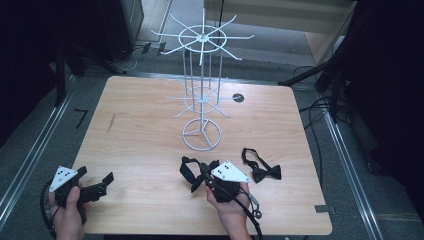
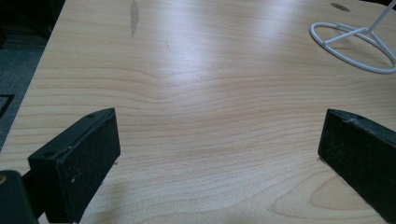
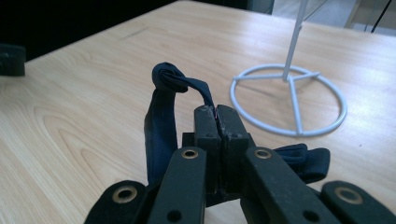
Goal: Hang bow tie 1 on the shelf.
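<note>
Pinching a dark bow tie (image 3: 163, 116) between its pressed-together jaws, my right hand-held gripper (image 3: 217, 116) sits on the worktop (image 1: 140, 140), the white wire rack (image 1: 201, 134) just ahead. My left hand-held gripper (image 2: 219, 149) is spread wide. Another bow tie (image 1: 260, 167) lies right of the right one.

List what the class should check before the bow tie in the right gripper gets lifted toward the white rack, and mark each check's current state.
1. Right gripper shut on the bow tie's strap: ok.
2. Grip secure enough to lift: cannot tell.
3. Left gripper open, holding nothing: ok.
4. Rack upright, hooks bare: ok.
5. Second bow tie lying apart from the held one: ok.
</note>
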A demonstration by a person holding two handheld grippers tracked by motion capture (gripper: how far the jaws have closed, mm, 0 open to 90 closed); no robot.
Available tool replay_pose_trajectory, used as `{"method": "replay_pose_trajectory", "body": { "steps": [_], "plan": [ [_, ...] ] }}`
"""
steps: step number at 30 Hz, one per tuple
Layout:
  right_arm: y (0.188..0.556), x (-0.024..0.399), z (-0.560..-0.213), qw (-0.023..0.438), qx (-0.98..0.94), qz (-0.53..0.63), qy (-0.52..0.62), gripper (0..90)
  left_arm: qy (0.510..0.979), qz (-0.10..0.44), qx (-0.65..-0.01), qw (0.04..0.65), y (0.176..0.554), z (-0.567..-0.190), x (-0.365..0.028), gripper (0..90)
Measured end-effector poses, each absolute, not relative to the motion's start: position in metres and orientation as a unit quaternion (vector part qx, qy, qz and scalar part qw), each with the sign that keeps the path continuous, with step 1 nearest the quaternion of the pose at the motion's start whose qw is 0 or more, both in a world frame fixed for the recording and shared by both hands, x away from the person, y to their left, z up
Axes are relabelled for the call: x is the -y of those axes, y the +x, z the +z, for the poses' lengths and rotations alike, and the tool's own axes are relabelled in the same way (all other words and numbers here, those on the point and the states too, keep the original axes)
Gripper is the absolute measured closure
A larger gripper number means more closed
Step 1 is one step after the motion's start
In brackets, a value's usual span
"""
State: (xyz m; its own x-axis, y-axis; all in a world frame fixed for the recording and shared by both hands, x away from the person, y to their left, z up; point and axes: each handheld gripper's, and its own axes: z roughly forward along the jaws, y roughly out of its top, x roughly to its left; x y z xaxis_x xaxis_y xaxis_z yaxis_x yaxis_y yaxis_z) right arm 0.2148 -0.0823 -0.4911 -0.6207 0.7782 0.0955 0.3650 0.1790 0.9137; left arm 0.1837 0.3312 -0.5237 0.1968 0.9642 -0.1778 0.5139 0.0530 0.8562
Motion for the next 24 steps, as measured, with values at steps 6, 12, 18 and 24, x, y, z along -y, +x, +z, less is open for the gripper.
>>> {"method": "replay_pose_trajectory", "body": {
  "steps": [6,12,18,24],
  "plan": [
    [0.213,0.086,-0.479,0.212,-0.728,0.526,0.385,89.8,0.638,0.258,-0.579,0.437,0.184,-0.524,-0.331,0.0],
    [0.212,0.089,-0.468,0.221,-0.719,0.536,0.384,89.8,0.638,0.258,-0.579,0.437,0.184,-0.524,-0.331,0.0],
    [0.211,0.092,-0.456,0.230,-0.710,0.545,0.382,89.8,0.638,0.258,-0.579,0.438,0.183,-0.524,-0.331,0.0],
    [0.212,0.095,-0.444,0.241,-0.703,0.553,0.377,89.8,0.637,0.258,-0.580,0.438,0.184,-0.524,-0.331,0.0]
  ]
}}
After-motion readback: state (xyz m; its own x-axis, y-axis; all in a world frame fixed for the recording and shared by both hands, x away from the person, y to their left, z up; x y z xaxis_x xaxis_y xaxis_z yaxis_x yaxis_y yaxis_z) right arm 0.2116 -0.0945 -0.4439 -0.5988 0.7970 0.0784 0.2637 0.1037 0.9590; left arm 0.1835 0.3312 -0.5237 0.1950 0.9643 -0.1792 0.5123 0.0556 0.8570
